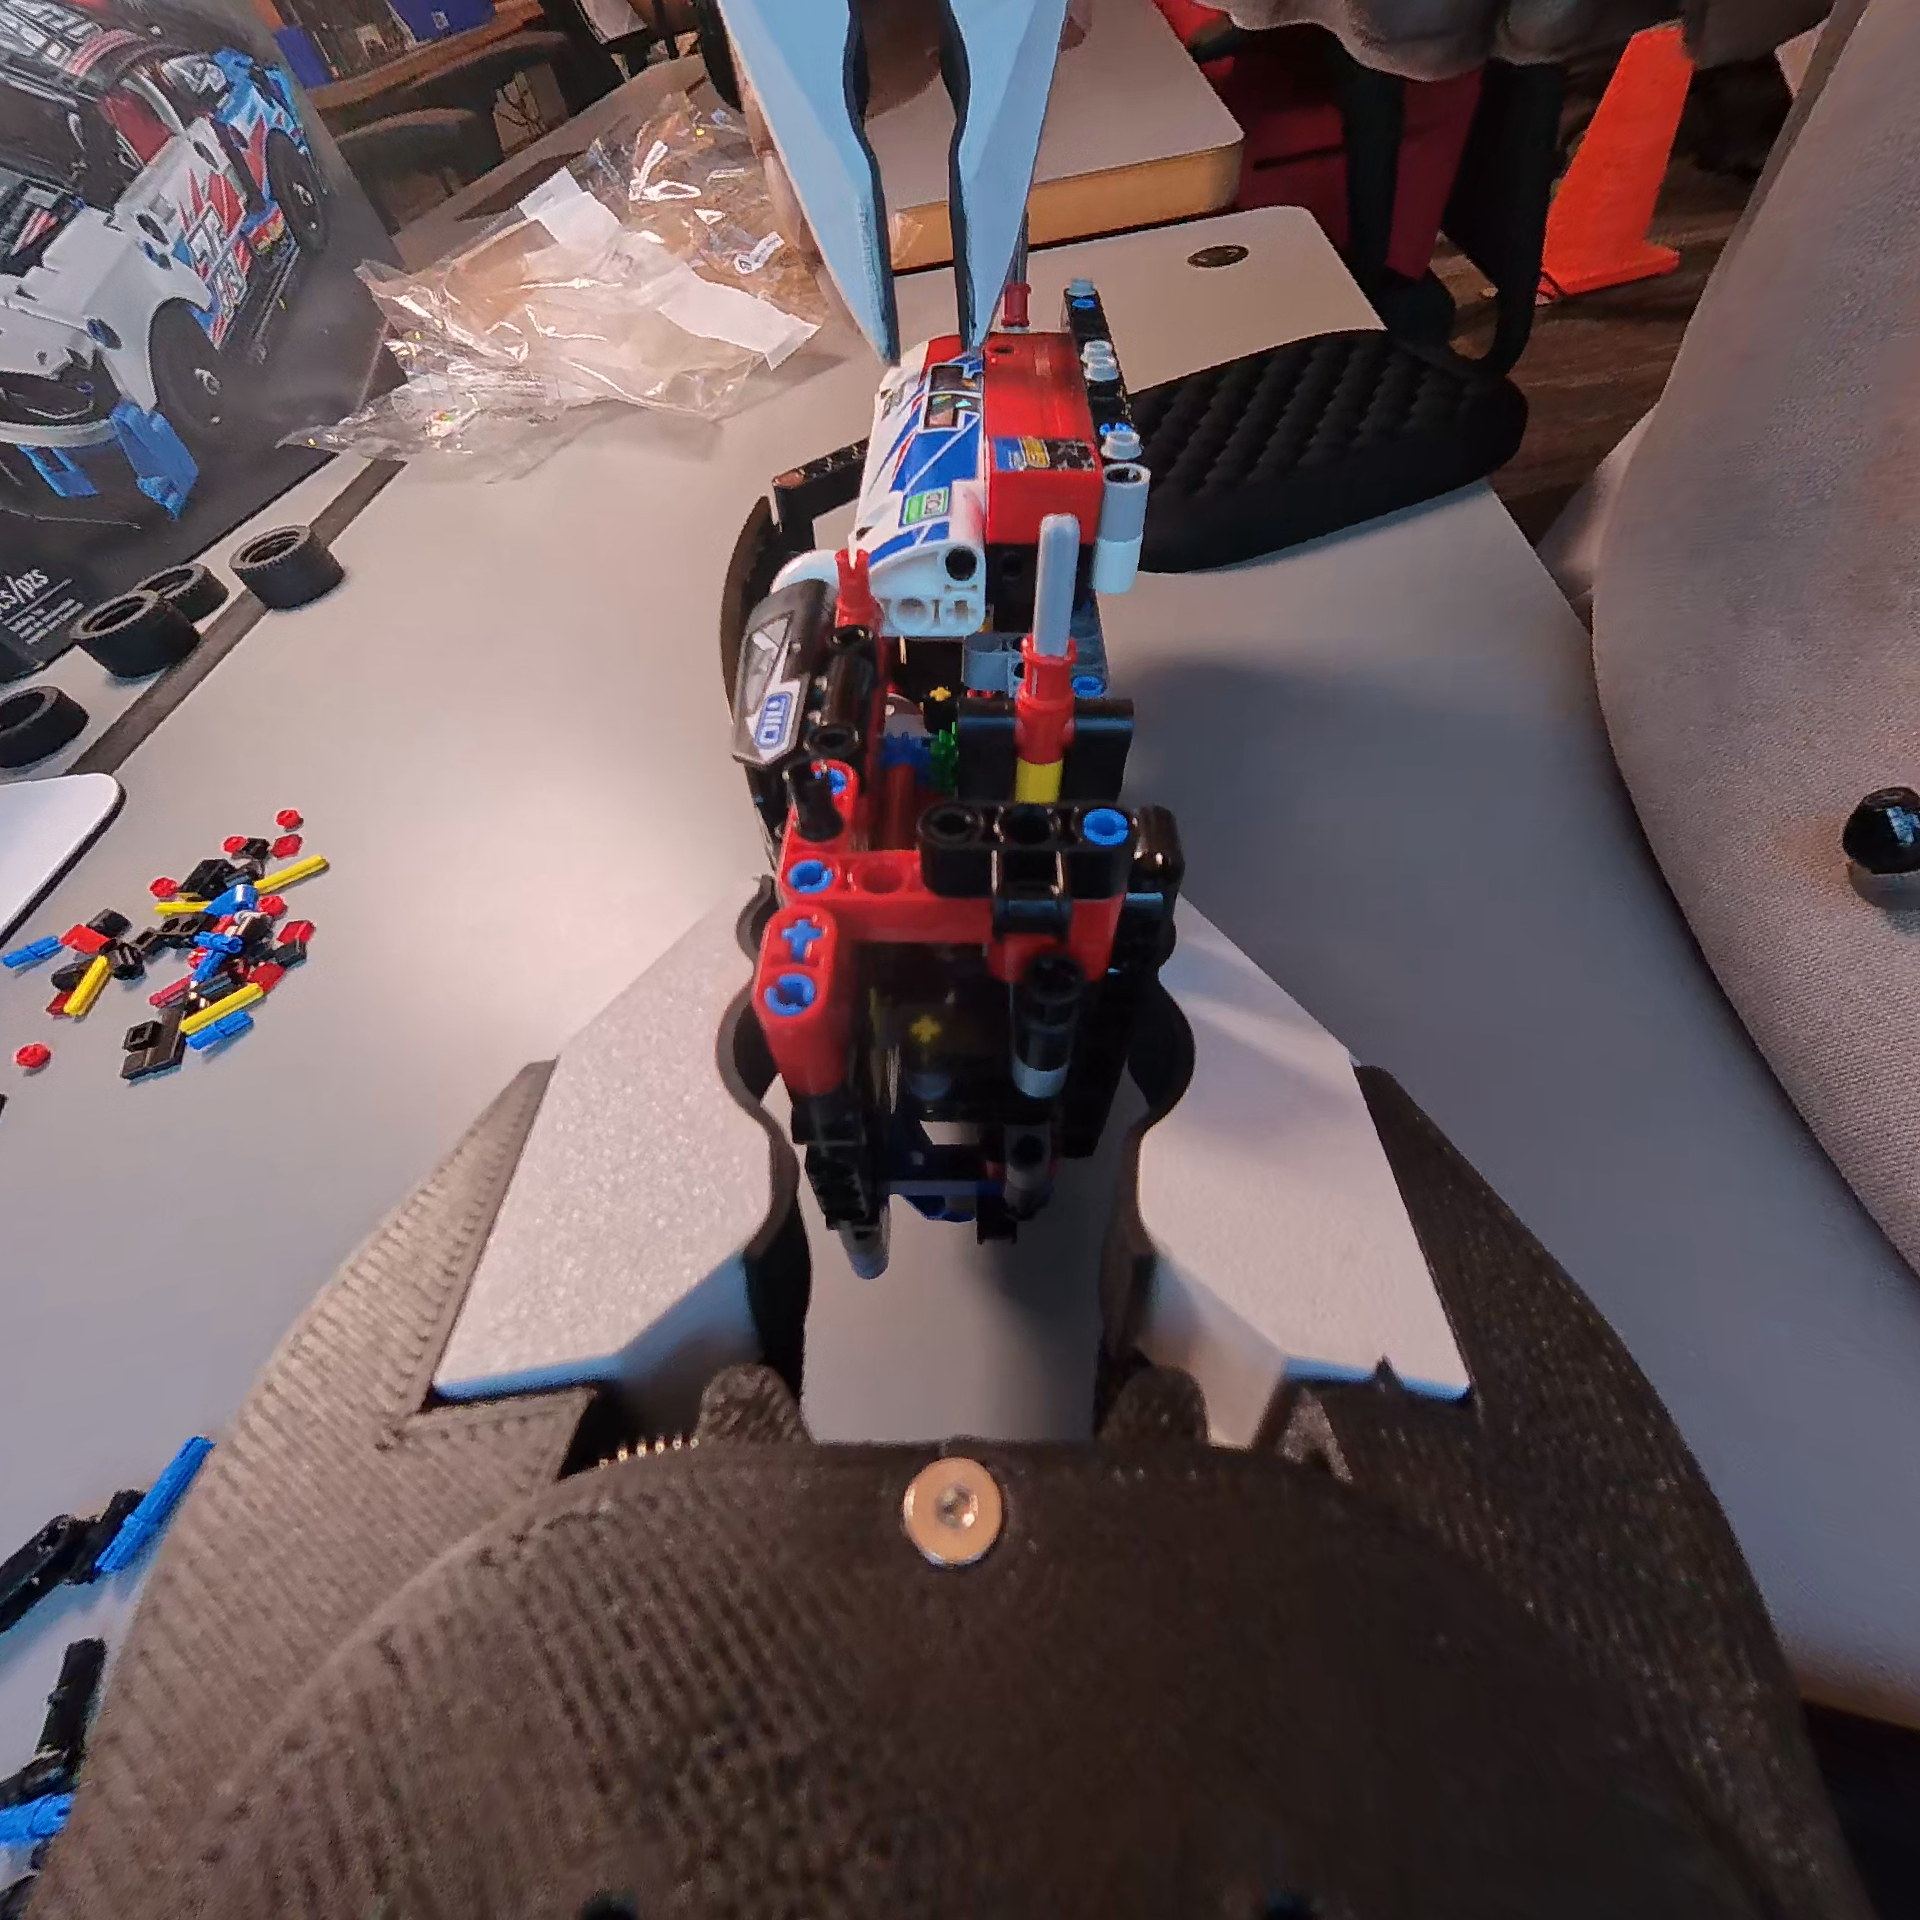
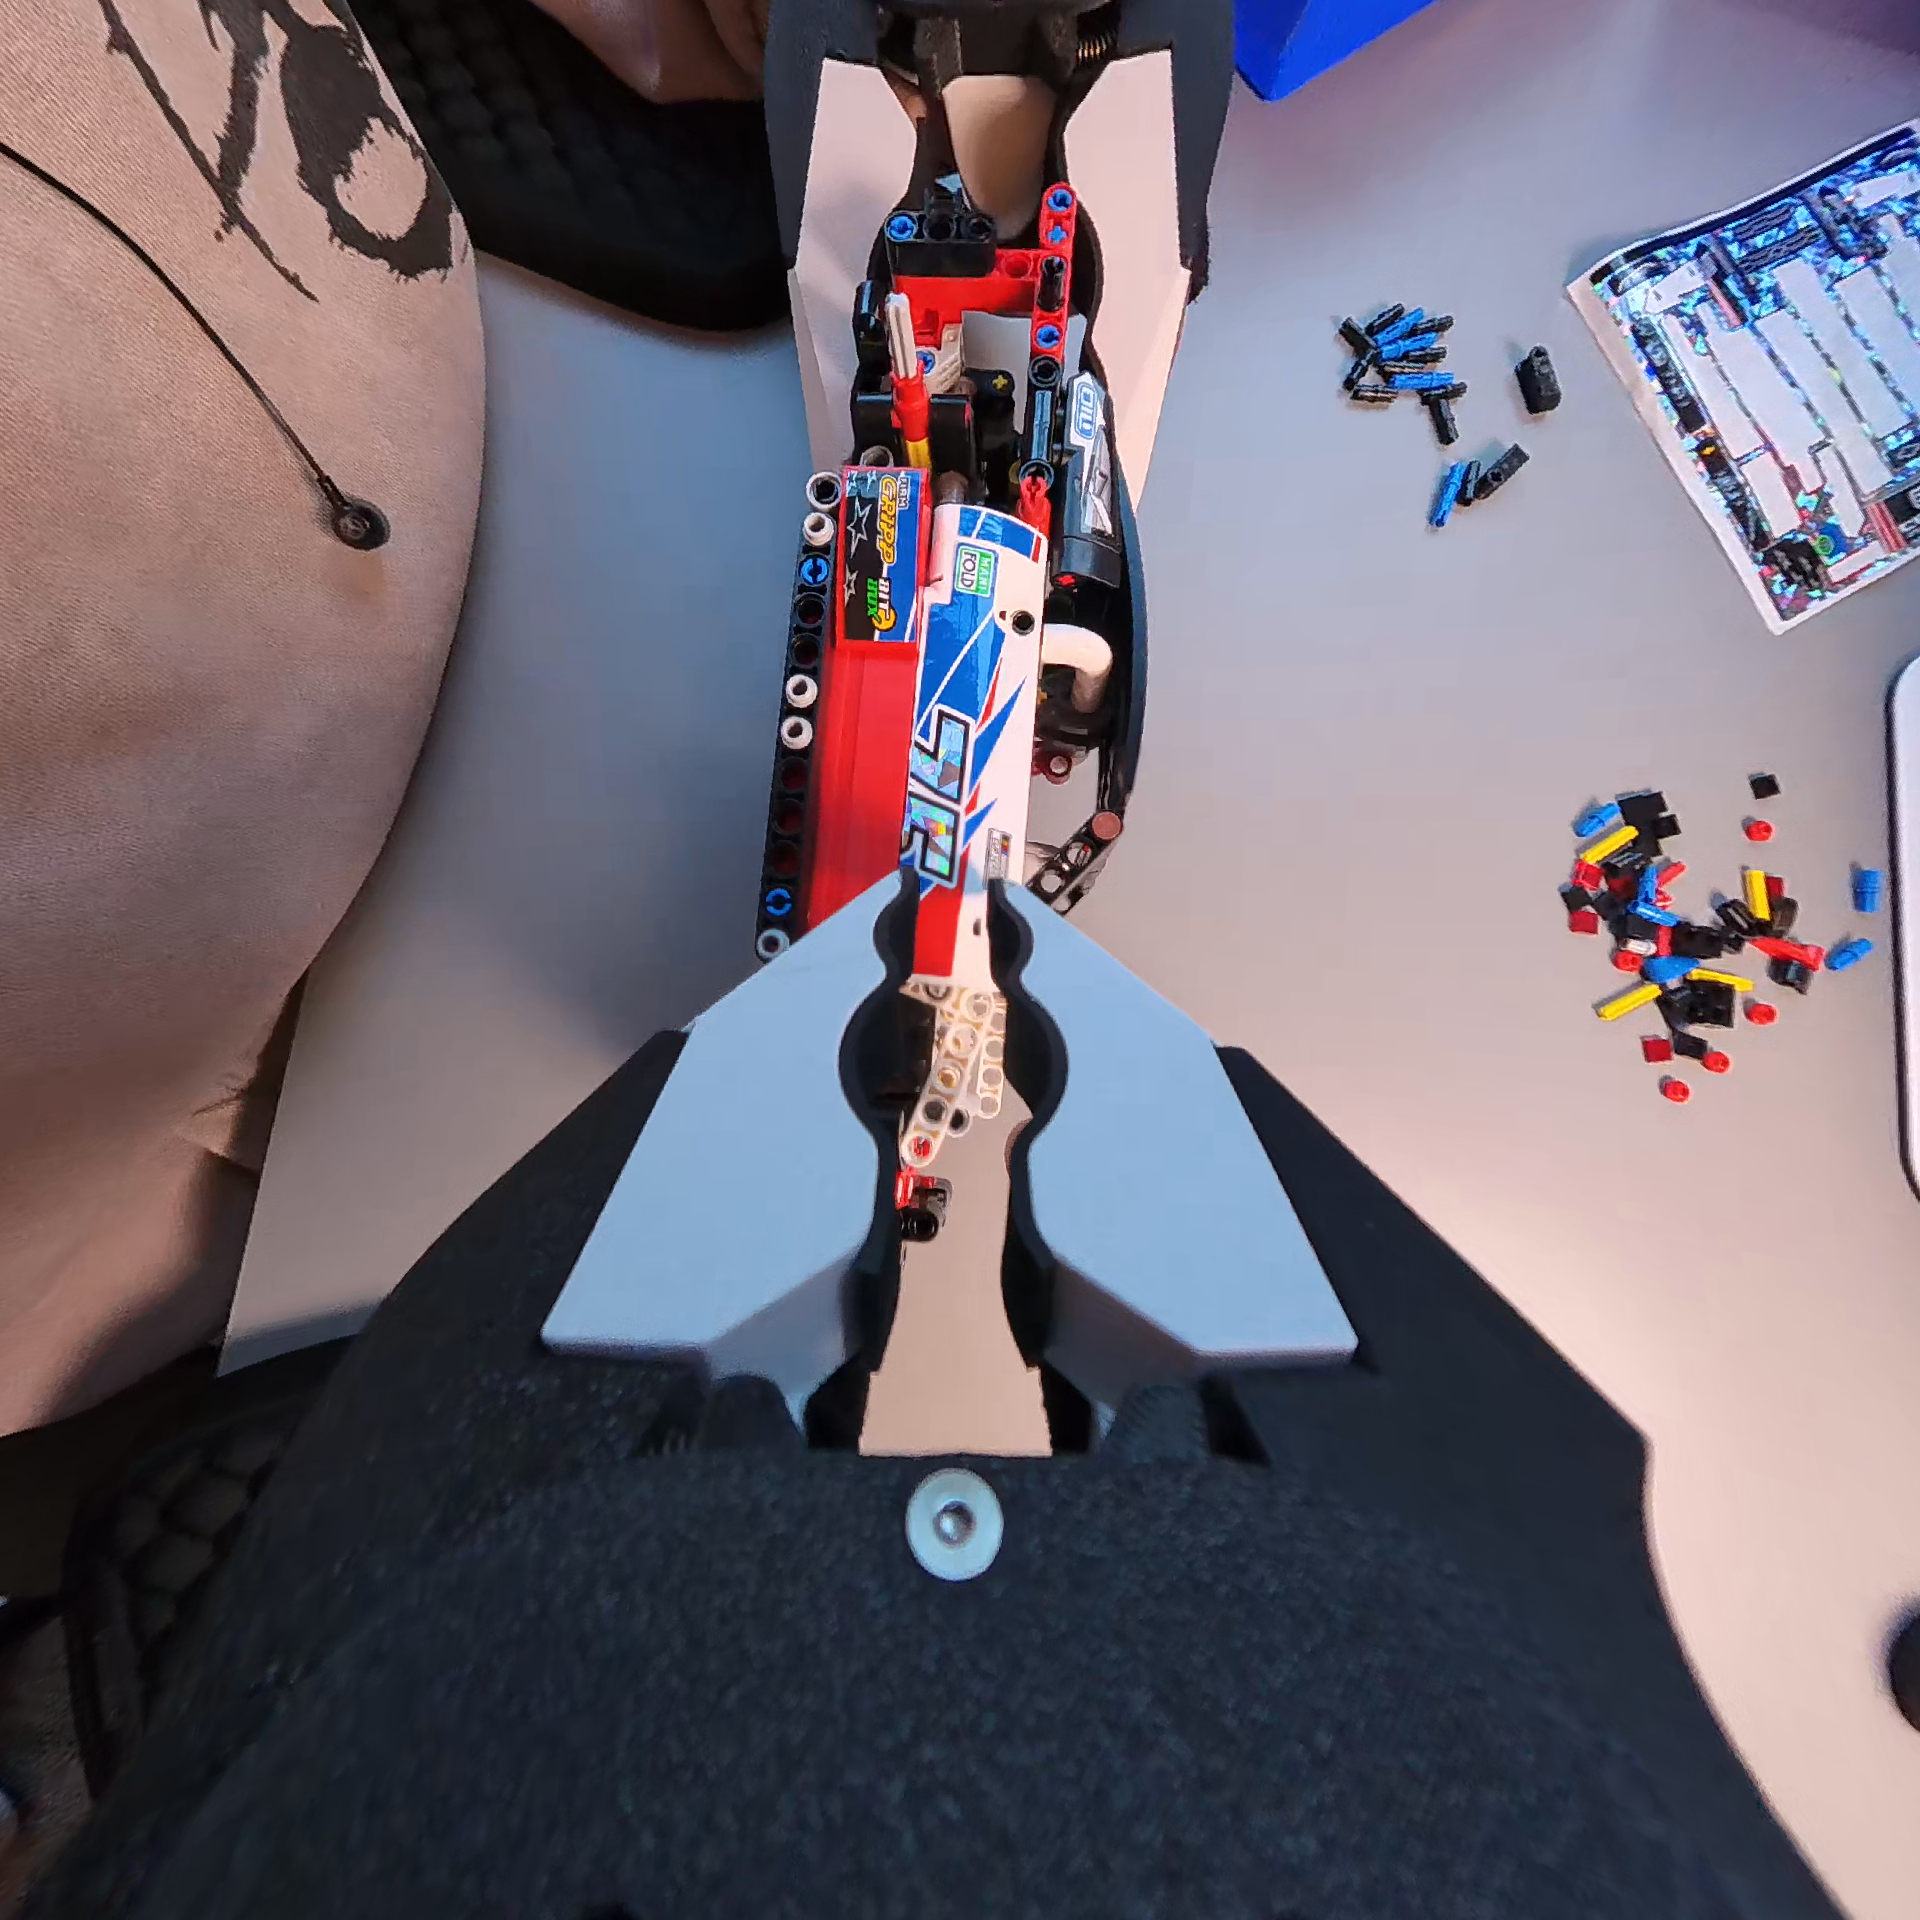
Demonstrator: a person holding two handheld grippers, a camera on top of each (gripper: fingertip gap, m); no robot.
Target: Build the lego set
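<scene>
A partly built lego car body (image 1: 966, 727), red, black and white with blue stickers, is held above the grey table between both grippers. My left gripper (image 1: 961, 1039) is shut on its red and black frame end. My right gripper (image 2: 951, 935) is shut on the white and red panel end (image 2: 971, 790). The right gripper also shows in the left wrist view (image 1: 935, 312), coming down onto the far end. The left gripper shows at the top of the right wrist view (image 2: 987, 208).
A pile of small loose pieces (image 1: 197, 935) (image 2: 1704, 935) lies on the table. Black tyres (image 1: 208, 597), empty plastic bags (image 1: 582, 301) and the set's box (image 1: 135, 260) lie at the left. A sticker sheet (image 2: 1787, 364) and black and blue pins (image 2: 1403, 358) lie at the right. A person's torso (image 2: 187, 623) is close. One gripper's finger ends stand about 11 cm off the other's.
</scene>
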